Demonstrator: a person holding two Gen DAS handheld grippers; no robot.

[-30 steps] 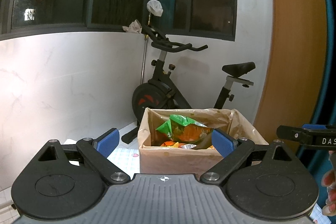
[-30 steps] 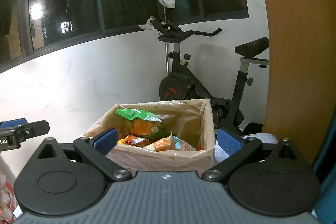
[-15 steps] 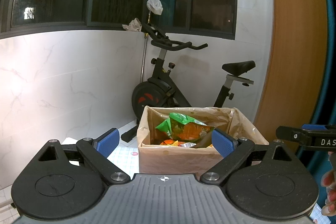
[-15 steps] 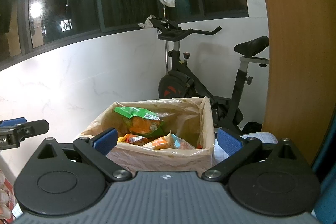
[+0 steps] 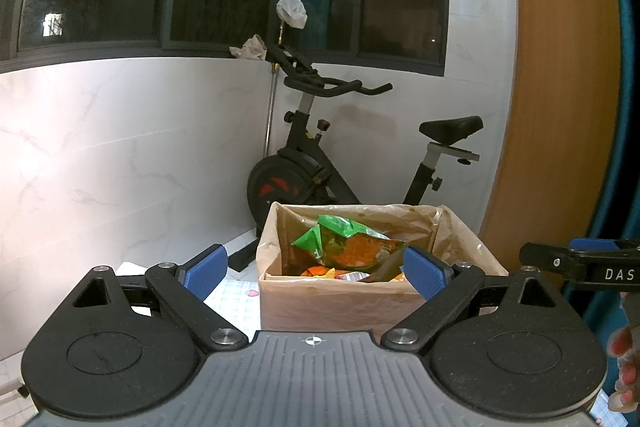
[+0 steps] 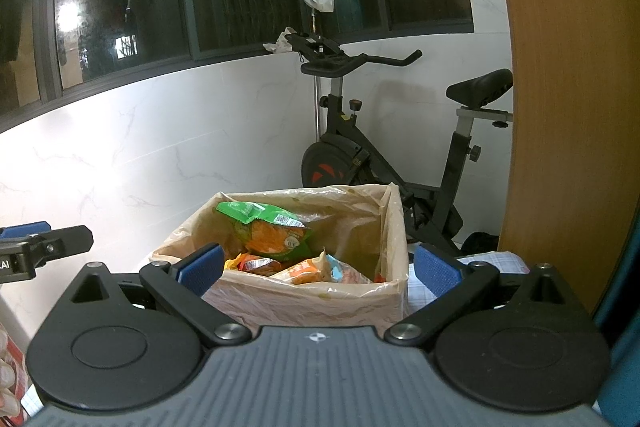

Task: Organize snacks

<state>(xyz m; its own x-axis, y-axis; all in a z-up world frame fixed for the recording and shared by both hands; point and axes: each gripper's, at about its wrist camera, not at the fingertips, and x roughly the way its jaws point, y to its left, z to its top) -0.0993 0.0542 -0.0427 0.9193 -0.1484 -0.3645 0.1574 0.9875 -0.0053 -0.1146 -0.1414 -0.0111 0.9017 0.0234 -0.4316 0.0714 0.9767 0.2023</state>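
Ahead, box [image 5: 332,301] – green snack bag [image 5: 344,241] slanting, top toward window; left tongs [image 5: 316,269], right tongs [image 6: 318,267] wide, empty.

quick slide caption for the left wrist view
Open left gripper faces a lined cardboard box of snack packets, green bag on top, exercise bike behind.

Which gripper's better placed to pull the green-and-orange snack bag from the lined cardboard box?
Marginally left. Both grippers are open and empty, short of the lined cardboard box. The green-and-orange snack bag sits nearly centred ahead of the left gripper; it lies left of the right gripper centreline.
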